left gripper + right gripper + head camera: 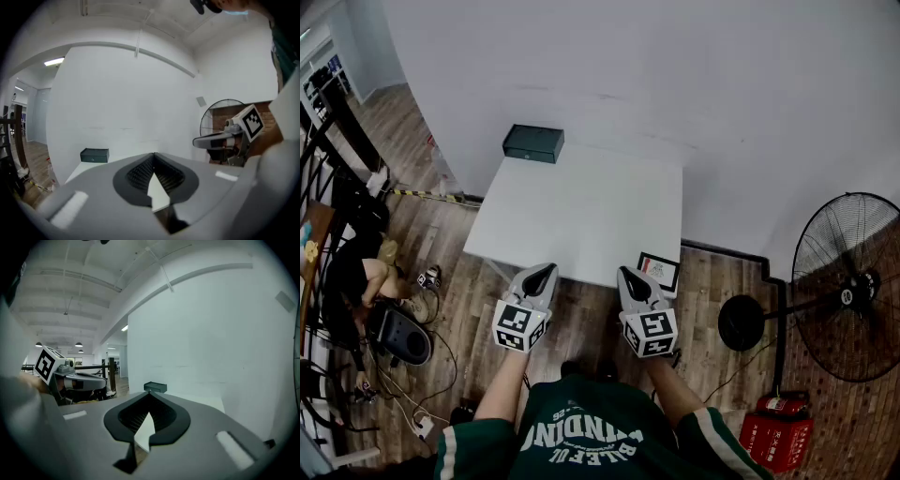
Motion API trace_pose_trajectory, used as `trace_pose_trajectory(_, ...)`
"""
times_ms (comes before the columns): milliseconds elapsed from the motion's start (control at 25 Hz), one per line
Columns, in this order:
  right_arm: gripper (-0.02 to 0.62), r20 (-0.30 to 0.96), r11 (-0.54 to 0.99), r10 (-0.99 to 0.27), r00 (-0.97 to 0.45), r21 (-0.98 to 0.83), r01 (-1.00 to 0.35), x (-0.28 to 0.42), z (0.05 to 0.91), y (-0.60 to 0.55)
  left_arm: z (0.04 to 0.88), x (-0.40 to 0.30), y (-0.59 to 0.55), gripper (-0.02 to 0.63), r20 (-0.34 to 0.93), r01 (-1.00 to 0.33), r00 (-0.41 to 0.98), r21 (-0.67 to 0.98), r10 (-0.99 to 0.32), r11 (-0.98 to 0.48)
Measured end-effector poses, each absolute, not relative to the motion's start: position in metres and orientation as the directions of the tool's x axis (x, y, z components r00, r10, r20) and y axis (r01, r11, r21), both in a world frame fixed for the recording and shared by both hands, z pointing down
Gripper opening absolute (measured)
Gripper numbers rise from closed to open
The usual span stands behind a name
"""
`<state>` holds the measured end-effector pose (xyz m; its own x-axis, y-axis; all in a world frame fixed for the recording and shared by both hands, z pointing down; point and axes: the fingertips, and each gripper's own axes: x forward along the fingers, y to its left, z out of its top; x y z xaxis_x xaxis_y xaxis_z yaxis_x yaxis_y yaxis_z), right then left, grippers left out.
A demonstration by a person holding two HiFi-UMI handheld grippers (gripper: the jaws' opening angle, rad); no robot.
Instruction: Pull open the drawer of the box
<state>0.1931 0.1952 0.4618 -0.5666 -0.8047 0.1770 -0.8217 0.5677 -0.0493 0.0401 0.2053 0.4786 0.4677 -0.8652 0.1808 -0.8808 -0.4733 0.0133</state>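
A: Where's the box (533, 142)?

B: On the far left corner of the white bench (581, 216), close to the wall. Dark and low, standing alone. It looks like one closed block. It's too small here to make out the drawer front.

A: And the left gripper (546, 271)?

B: Held off the near edge of the bench, over the wood floor and well apart from the box. Its own view shows the fingers (140, 171) closed tip to tip with nothing between them. The box (94, 155) sits far ahead, left of the tips.

A: Right gripper (625, 273)?

B: Beside the left one at about the same height, just apart from it. Its fingers (161, 413) are closed too, and empty. In its view the box (155, 387) shows just above the tips.

A: Anything else?

B: A small dark-framed panel (660, 271) at the near right corner of the bench, just beside the right gripper. A standing fan (848, 286) on the floor to the right.
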Motion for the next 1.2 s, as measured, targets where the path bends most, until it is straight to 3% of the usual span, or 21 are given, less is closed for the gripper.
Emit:
trace_pose_trajectory(720,0.002,0.178,0.519,-0.829,-0.530,-0.106,-0.848,0.157,0.476,0.197,0.501,-0.012,0.210,0.052,0.214,-0.869,0.490,0.038,-0.845,-0.494)
trace_pose_trajectory(1200,0.002,0.189,0.504,-0.833,-0.520,-0.132,-0.854,0.132,0.496,0.114,0.515,-0.037,0.123,0.052,0.235,-0.861,0.501,0.039,-0.833,-0.507)
